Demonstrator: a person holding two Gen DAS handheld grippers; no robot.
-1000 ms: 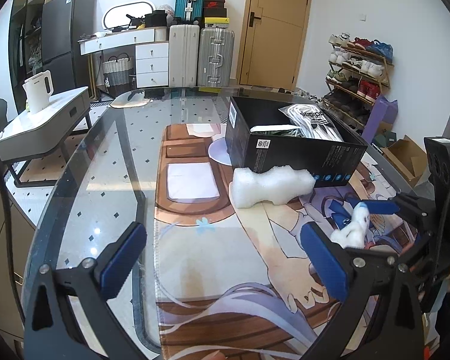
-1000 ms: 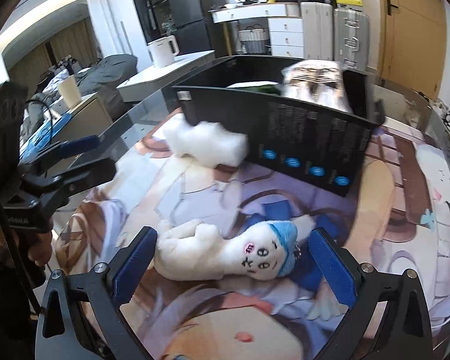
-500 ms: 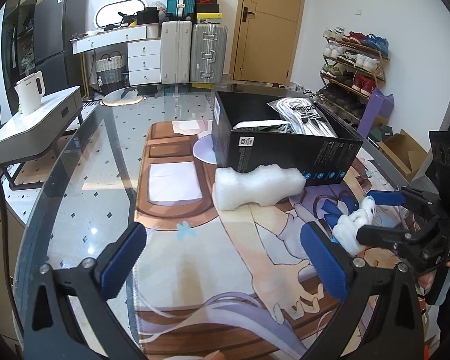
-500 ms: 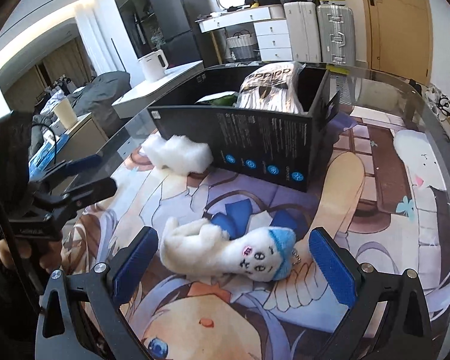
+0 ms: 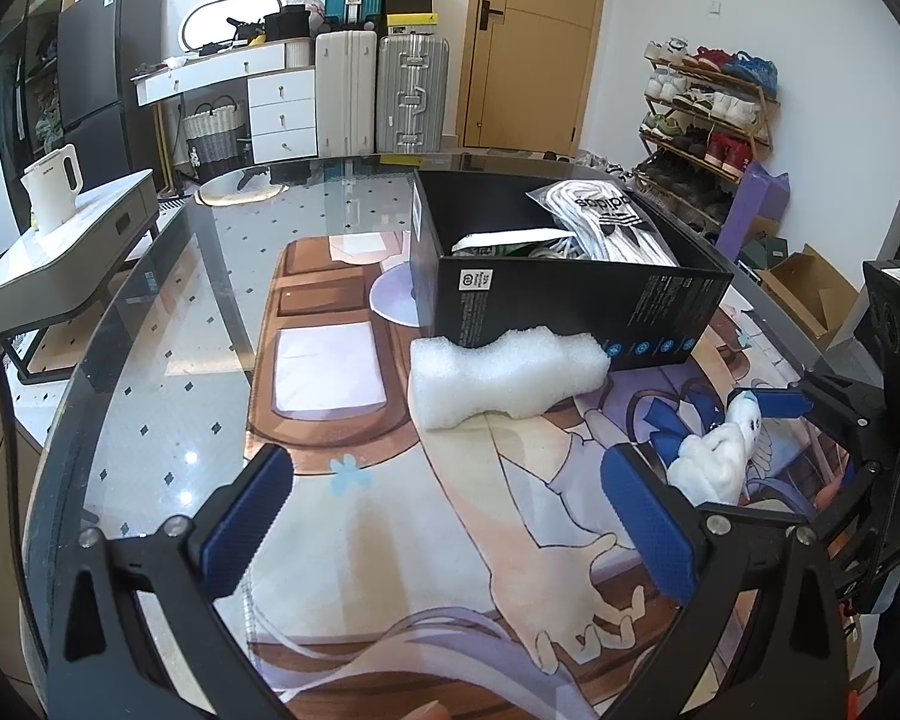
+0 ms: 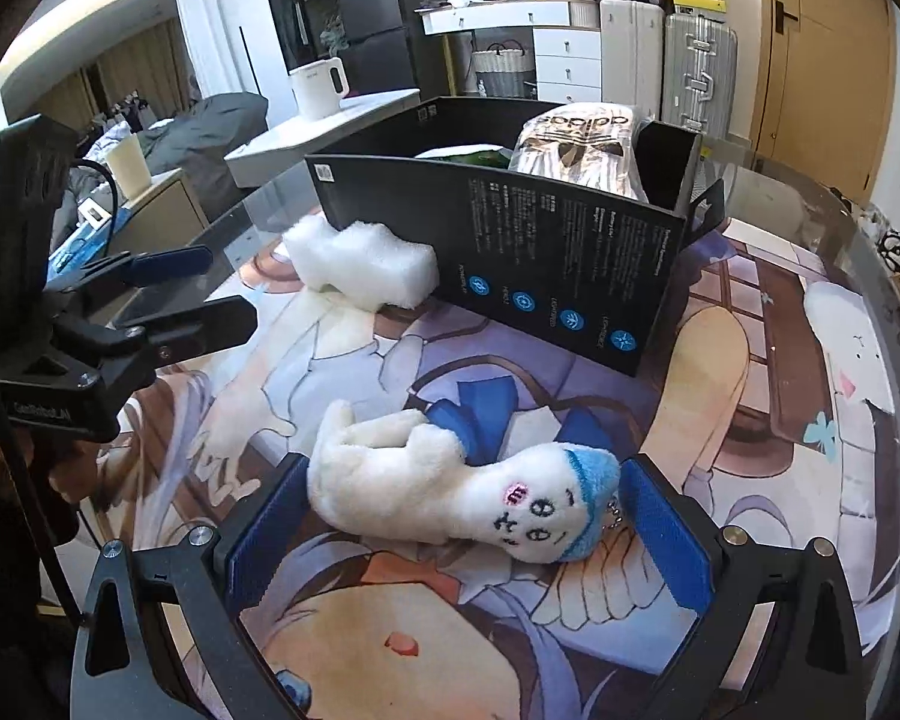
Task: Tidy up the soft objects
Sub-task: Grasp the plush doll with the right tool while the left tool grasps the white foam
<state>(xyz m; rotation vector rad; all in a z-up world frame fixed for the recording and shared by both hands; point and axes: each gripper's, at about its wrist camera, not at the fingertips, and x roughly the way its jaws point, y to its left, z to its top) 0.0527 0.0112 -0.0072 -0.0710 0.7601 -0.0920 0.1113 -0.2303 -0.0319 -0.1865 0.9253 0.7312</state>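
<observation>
1. Step in hand, as judged: pickup of the plush toy [image 6: 462, 495] by the right gripper [image 6: 468, 531], for stowing in the black box [image 6: 510, 252].
2. Toy is seen lying on its side on the printed mat [image 6: 780, 396], between the blue pads [image 6: 669, 531], which are set wide; whether either pad touches the plush cannot be told.
3. Next move, as judged: the pads are to be closed across the soft body, then the toy lifted over the box wall.
4. Left gripper [image 5: 450, 516] is held wide and empty above the mat; the foam block [image 5: 504, 375] lies ahead of it, against the box.
</observation>
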